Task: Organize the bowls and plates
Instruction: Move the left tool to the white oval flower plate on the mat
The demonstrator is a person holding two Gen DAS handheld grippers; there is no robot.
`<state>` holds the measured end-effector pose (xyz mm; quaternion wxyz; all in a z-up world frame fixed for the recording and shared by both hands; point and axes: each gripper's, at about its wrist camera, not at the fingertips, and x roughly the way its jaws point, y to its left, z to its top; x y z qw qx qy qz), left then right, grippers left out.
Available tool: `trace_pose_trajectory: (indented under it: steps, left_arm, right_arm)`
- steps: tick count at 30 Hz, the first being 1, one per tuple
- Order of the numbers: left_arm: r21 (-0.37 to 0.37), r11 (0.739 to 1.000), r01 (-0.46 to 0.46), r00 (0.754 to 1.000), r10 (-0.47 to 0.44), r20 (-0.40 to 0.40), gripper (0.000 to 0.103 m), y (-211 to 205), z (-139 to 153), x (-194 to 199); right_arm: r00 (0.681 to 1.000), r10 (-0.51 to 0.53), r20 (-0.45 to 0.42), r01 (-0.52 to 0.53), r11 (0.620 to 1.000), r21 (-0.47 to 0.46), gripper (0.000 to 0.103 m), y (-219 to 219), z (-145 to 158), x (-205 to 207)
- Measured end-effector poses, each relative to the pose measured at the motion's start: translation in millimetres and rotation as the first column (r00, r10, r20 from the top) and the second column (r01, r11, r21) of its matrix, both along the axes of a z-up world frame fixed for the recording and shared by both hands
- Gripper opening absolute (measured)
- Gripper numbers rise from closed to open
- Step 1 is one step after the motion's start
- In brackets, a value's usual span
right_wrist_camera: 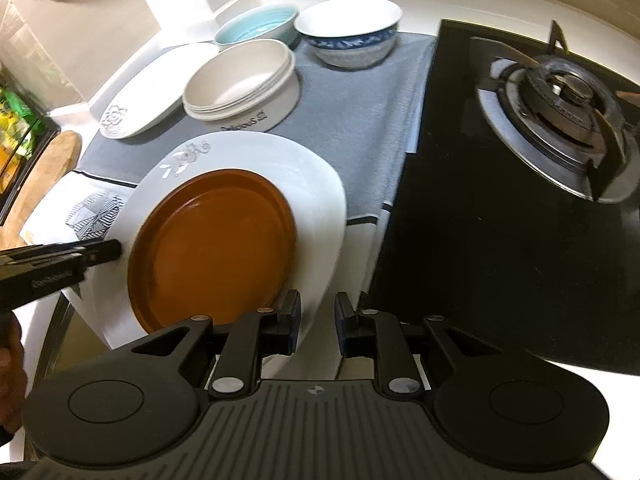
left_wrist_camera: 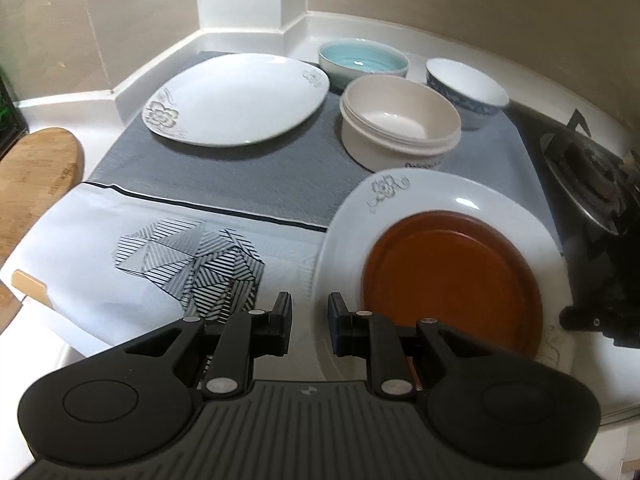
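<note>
A brown plate (left_wrist_camera: 448, 280) (right_wrist_camera: 212, 240) lies on a white flower-patterned plate (left_wrist_camera: 440, 196) (right_wrist_camera: 312, 184) at the near end of the grey towel (left_wrist_camera: 240, 176). My left gripper (left_wrist_camera: 309, 312) (right_wrist_camera: 106, 250) is at this plate's left rim: one finger is over the plate and the other over the towel. At the near right rim my right gripper (right_wrist_camera: 318, 312) stands the same way. Both grippers' jaws are a narrow gap apart, the rim runs into each gap, and I see no pad pressing on it. A second white plate (left_wrist_camera: 240, 100) (right_wrist_camera: 148, 92) lies further back.
Stacked cream bowls (left_wrist_camera: 400, 128) (right_wrist_camera: 244, 80), a teal bowl (left_wrist_camera: 362, 60) (right_wrist_camera: 256, 28) and a blue-patterned bowl (left_wrist_camera: 464, 88) (right_wrist_camera: 352, 36) stand at the towel's back. A black gas hob (right_wrist_camera: 560, 100) is to the right and a wooden board (left_wrist_camera: 36, 176) to the left. Walls close the corner.
</note>
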<state>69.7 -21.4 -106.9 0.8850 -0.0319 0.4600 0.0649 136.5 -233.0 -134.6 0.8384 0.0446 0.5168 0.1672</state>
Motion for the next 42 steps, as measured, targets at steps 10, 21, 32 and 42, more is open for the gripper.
trace_pose_trajectory:
  steps: [10, 21, 32, 42]
  left_arm:
    - [-0.012, 0.997, -0.073, 0.997, 0.074, 0.03, 0.022, 22.0, 14.6, -13.1]
    - [-0.117, 0.971, -0.208, 0.972, 0.219, 0.088, 0.022, 99.8, 15.9, 7.9]
    - [-0.302, 0.903, -0.305, 0.933, 0.347, 0.094, 0.055, 200.5, 7.2, 80.3]
    - [-0.453, 0.842, -0.292, 0.932, 0.357, 0.063, 0.062, 227.6, -19.1, 136.3]
  right_arm:
    - [0.995, -0.074, 0.073, 0.073, 0.997, 0.016, 0.023, -12.0, 14.2, -5.8]
    - [0.976, -0.107, 0.19, 0.097, 0.993, 0.062, 0.023, 8.6, 45.5, 5.2]
    - [0.976, -0.119, 0.184, 0.12, 0.993, 0.003, 0.023, 72.0, 60.2, 23.2]
    - [0.972, -0.156, 0.176, 0.177, 0.978, -0.107, 0.023, 107.4, 71.0, 27.9]
